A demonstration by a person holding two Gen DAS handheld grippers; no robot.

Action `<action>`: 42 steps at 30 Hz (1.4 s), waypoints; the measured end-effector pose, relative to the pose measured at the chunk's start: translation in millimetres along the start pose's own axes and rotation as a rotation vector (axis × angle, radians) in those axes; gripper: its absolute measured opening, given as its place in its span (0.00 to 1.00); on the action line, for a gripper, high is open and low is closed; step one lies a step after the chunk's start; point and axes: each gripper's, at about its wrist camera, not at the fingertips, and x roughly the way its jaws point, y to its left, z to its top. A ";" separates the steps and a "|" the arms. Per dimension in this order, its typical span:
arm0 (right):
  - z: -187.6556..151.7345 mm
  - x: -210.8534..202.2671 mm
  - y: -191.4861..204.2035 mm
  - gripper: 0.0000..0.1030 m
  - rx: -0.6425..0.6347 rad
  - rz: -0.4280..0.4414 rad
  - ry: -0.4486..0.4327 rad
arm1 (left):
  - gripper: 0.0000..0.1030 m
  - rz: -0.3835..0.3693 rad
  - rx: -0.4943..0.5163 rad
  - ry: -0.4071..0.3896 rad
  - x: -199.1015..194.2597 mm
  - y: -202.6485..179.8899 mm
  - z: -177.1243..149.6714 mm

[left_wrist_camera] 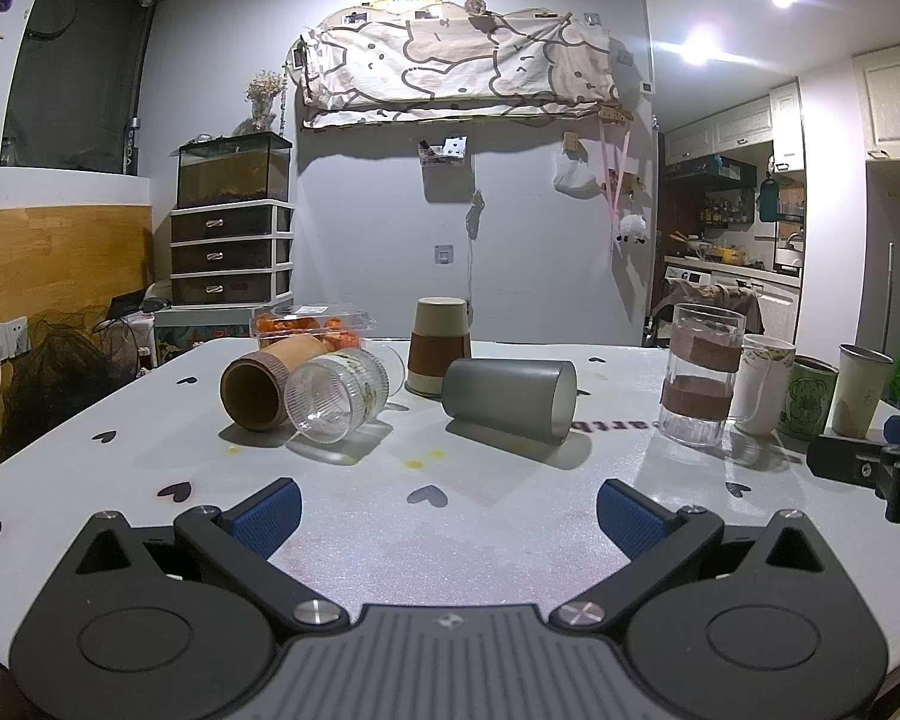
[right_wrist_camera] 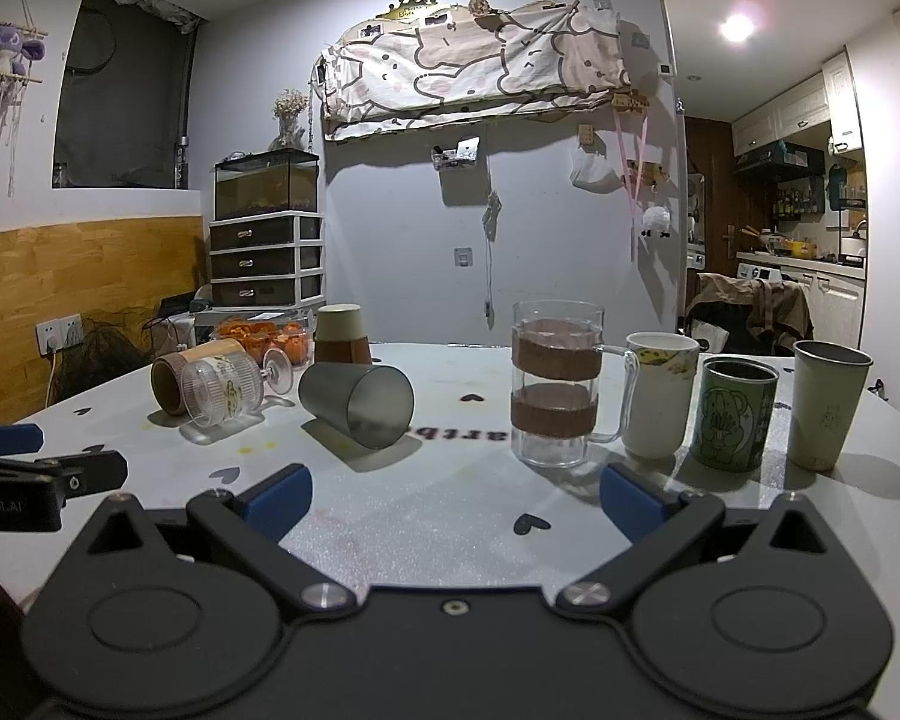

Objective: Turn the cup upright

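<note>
A frosted grey cup (left_wrist_camera: 510,399) lies on its side mid-table; it also shows in the right wrist view (right_wrist_camera: 357,405). A ribbed clear glass (left_wrist_camera: 336,396) and a brown cup (left_wrist_camera: 258,387) lie on their sides to its left. A tan cup with a brown sleeve (left_wrist_camera: 439,339) stands upside down behind them. My left gripper (left_wrist_camera: 447,507) is open and empty, short of the grey cup. My right gripper (right_wrist_camera: 456,501) is open and empty near the front edge, in front of a clear mug (right_wrist_camera: 555,384).
Upright cups stand at the right: the clear mug (left_wrist_camera: 699,375), a white mug (right_wrist_camera: 660,393), a green tin (right_wrist_camera: 732,414) and a pale tumbler (right_wrist_camera: 825,405). A box of orange fruit (left_wrist_camera: 309,321) sits at the back left. The white table (left_wrist_camera: 450,540) carries heart marks.
</note>
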 end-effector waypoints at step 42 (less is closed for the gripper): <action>0.7 -1.7 -2.9 1.00 0.003 -0.001 -0.002 | 1.00 0.002 -0.005 -0.002 3.6 -3.9 -1.8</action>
